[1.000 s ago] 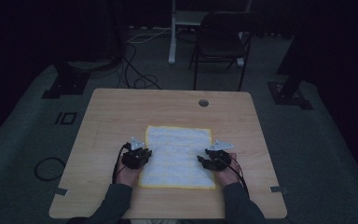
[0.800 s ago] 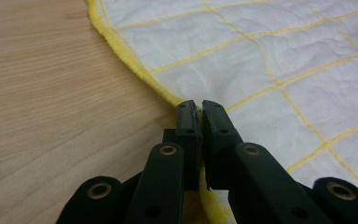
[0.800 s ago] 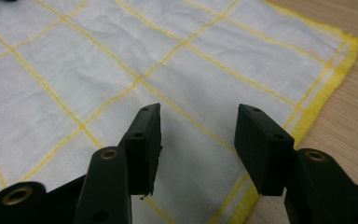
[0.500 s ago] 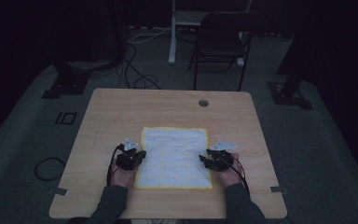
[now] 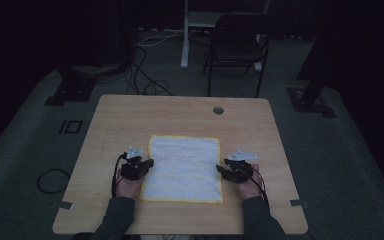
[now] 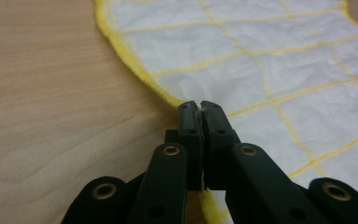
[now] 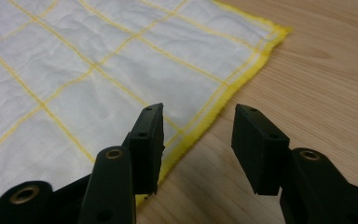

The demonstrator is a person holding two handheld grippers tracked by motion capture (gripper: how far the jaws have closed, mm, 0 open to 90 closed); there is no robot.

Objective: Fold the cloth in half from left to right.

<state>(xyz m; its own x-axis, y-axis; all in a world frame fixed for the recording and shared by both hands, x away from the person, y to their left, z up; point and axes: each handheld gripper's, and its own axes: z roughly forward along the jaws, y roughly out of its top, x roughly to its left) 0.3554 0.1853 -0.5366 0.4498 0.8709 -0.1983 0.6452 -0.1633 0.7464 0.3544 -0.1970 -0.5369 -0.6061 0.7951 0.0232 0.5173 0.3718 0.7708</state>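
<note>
Jaws of the left gripper [image 6: 200, 108] have just been closing and now pinch the yellow hem of the white cloth [image 5: 184, 167], which lies flat mid-counter [image 5: 180, 107]. Jaws of the right gripper [image 7: 198, 122] stand parted astride the opposite hem, not pressing it. Step in hand: gripping both side edges. Next, I judge, the right must clamp before any lift or fold.

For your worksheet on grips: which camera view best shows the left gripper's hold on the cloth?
The left gripper view: the left gripper pinches the cloth at its yellow edge. The high view shows it small at the cloth's left edge; the right gripper view shows cloth, no pinch.
</note>
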